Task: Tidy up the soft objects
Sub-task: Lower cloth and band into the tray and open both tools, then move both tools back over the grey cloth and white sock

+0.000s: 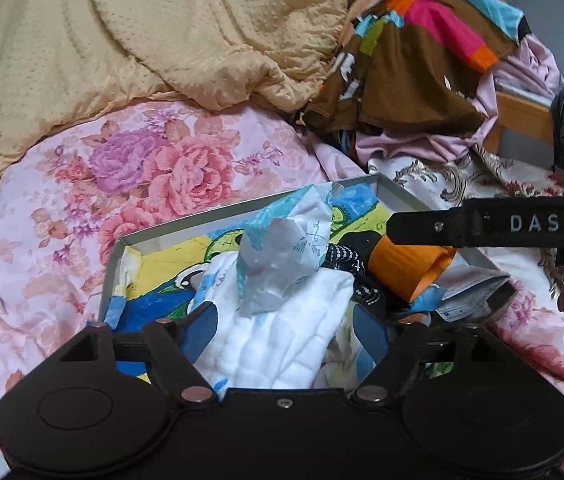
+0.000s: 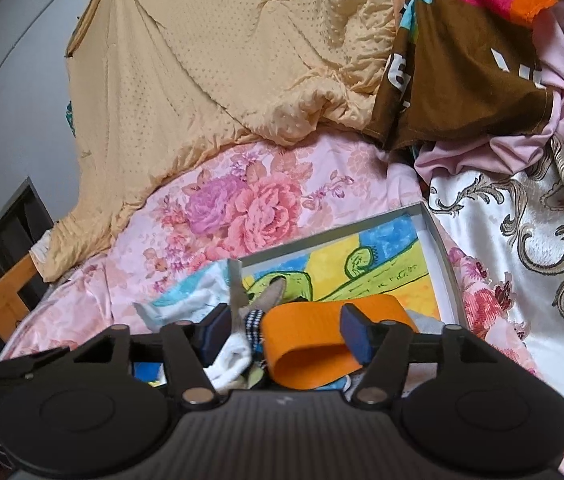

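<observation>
Two quilts cover the bed: a tan quilt (image 1: 162,28) heaped at the back and a pink floral quilt (image 1: 82,208) spread beneath everything; a clothes pile (image 1: 421,60) slumps at the far right; on the floral quilt sits a shallow grey box (image 2: 447,276) lined with a bright painted picture. The soft things lie inside it: a white padded cloth (image 1: 282,344), crumpled wrappers (image 1: 274,264), an orange band (image 2: 309,344) and a dotted black sock (image 1: 345,258). The left hand-held gripper (image 1: 285,340) stands spread, its jaws either side of the white cloth, not pinching it; the right hand-held gripper (image 2: 285,332) is likewise released, the orange band between its fingers. Closing now could snag the sock too, I'd guess; the box may slide on the slick quilt.
</observation>
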`<action>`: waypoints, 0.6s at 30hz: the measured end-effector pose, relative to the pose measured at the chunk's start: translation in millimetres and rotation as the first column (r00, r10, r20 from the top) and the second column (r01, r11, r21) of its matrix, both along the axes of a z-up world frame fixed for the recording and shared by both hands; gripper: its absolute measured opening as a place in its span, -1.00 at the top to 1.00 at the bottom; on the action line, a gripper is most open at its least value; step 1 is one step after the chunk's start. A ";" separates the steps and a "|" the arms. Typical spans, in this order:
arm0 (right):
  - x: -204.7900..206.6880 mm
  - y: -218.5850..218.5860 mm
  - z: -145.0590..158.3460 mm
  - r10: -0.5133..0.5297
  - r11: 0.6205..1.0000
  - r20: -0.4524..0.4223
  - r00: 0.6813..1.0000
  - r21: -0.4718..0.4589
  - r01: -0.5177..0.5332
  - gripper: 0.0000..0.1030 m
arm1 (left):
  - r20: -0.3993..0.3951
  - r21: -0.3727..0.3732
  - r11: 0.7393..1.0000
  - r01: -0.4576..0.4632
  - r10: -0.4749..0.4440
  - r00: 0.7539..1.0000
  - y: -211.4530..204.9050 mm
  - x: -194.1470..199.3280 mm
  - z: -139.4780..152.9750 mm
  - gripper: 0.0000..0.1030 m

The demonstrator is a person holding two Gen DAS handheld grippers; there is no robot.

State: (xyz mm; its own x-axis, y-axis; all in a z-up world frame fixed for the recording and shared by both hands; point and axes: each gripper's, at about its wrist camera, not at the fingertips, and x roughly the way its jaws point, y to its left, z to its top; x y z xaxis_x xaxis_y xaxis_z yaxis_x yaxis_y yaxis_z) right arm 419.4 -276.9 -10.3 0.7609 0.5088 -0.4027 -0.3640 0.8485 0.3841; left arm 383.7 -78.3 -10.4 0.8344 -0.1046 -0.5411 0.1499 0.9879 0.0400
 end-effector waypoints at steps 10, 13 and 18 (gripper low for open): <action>-42.2 -3.1 42.0 -0.020 0.999 0.061 0.998 -0.029 0.021 -0.65 | 0.097 -0.075 0.994 -0.075 0.082 0.992 22.3 -48.9 44.0 -0.74; -61.3 -2.0 56.1 -0.021 0.998 0.084 0.996 -0.054 0.026 -0.72 | 0.126 -0.088 0.992 -0.091 0.102 0.987 28.9 -66.3 61.6 -0.78; -100.8 4.8 78.2 -0.014 0.994 0.143 0.990 -0.102 0.029 -0.89 | 0.166 -0.120 0.986 -0.115 0.134 0.977 38.9 -97.9 86.5 -0.87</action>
State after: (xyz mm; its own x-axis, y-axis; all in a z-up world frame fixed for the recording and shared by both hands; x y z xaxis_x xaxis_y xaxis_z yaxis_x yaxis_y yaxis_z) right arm 318.7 -272.1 67.8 0.8242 0.4531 -0.3396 -0.3899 0.8890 0.2400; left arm 285.7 -39.4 76.1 0.9244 -0.0443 -0.3789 0.0255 0.9982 -0.0544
